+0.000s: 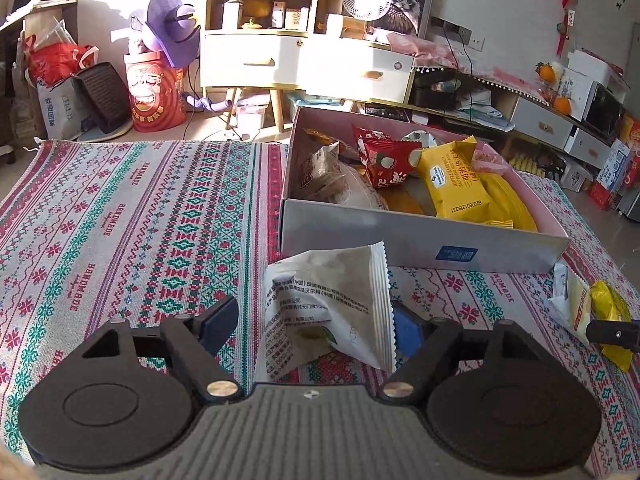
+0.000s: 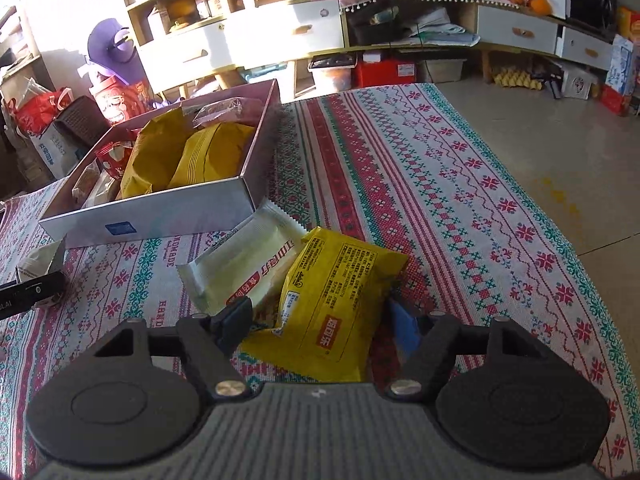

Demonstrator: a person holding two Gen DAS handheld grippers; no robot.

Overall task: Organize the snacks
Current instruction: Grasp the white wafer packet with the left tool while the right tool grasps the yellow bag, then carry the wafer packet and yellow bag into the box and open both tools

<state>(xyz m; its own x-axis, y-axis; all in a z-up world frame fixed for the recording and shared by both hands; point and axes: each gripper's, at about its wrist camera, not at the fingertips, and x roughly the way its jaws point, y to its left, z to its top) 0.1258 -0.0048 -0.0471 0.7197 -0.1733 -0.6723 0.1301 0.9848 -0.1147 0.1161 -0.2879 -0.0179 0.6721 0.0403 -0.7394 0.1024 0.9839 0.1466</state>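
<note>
A white snack packet (image 1: 332, 300) stands tilted on the patterned cloth between the jaws of my left gripper (image 1: 312, 324). The right blue pad (image 1: 406, 330) meets its crimped edge, while the left pad is clear of it, so the gripper is open. My right gripper (image 2: 319, 326) straddles a yellow snack packet (image 2: 340, 292) that leans on a cream packet (image 2: 240, 264). Its pads are close to the yellow packet but not pressing, so it is open. A silver box (image 1: 420, 236) behind holds several snacks, among them a yellow packet (image 1: 456, 178) and a red packet (image 1: 384, 156).
The patterned cloth (image 1: 120, 220) covers the table, stretching left of the box and, in the right wrist view, right of it (image 2: 460, 200). The box (image 2: 160, 208) sits just beyond both packets. Cabinets and floor clutter lie past the table's far edge.
</note>
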